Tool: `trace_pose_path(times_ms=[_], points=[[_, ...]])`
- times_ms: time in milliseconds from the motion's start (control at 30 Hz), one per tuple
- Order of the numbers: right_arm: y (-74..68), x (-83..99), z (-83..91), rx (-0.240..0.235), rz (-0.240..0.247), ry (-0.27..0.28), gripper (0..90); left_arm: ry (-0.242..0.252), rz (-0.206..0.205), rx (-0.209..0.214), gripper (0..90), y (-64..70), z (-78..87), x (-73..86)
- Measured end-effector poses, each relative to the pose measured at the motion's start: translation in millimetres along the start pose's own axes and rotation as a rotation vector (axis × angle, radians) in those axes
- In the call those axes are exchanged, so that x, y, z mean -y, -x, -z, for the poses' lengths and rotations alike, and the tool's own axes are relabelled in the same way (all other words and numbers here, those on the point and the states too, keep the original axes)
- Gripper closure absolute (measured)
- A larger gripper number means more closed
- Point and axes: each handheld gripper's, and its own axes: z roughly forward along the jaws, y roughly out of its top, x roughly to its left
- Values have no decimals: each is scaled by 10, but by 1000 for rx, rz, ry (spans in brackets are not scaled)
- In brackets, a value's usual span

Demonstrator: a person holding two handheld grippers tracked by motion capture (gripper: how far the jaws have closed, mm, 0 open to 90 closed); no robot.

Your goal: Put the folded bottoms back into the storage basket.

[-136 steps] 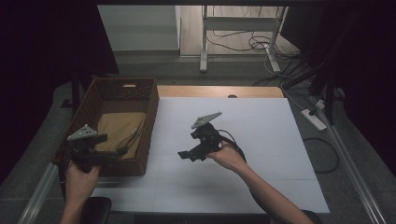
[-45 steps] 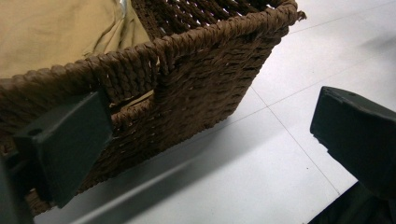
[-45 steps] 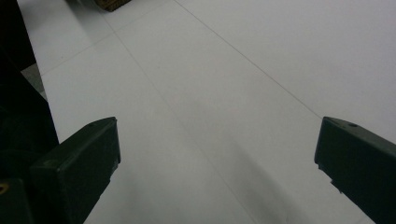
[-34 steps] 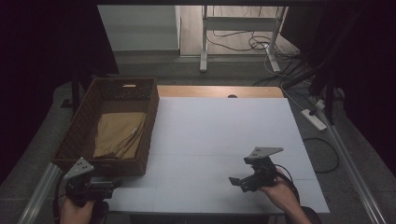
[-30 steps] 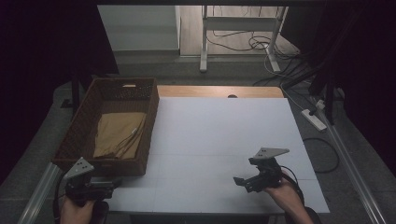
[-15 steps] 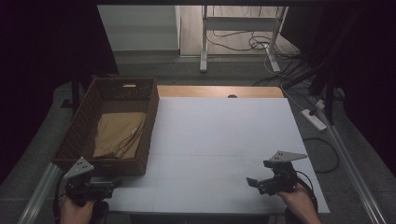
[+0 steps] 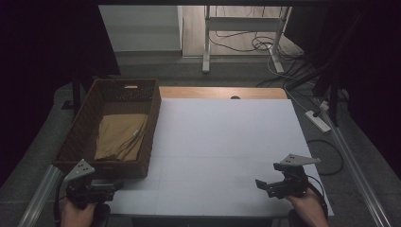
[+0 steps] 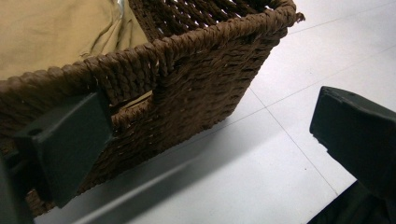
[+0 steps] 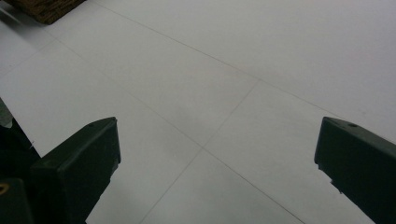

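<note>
A brown wicker basket (image 7: pixel 155 118) stands at the table's left side, with a folded tan cloth (image 7: pixel 120 137) lying inside it. My left gripper (image 7: pixel 111 190) is held low at the table's near left corner, just in front of the basket's near wall (image 8: pixel 196 93); it is open and empty. The tan cloth (image 8: pixel 56 32) shows over the basket rim in the left gripper view. My right gripper (image 7: pixel 262 185) hovers over the white table top (image 7: pixel 222 137) near its front right corner, open, with bare table (image 9: pixel 210 93) between its jaws.
A wooden strip (image 7: pixel 222 92) runs along the table's far edge. Metal rails (image 7: pixel 38 194) flank both sides of the table. A power strip (image 7: pixel 318 120) and cables lie on the floor at the right. A white stand (image 7: pixel 246 28) is behind the table.
My right gripper has drawn back from the table's middle to the front right corner. The left gripper came back from the basket to the near left corner and has held still for the last second.
</note>
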Motion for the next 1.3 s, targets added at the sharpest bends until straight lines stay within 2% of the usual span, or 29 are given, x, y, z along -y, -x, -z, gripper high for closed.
trace_pose_path(times_ms=[433, 833, 1100, 1300], points=[[23, 56, 121, 36, -12, 8, 11, 0, 1, 1, 0, -1, 0, 1], [48, 120, 237, 47, -47, 27, 13, 0, 3, 2, 3, -2, 1, 3], [12, 154, 289, 85, -33, 9, 13, 2, 4, 4, 5, -6, 3, 5], [4, 153, 271, 89, -19, -7, 13, 1, 5, 4, 3, -5, -1, 1]])
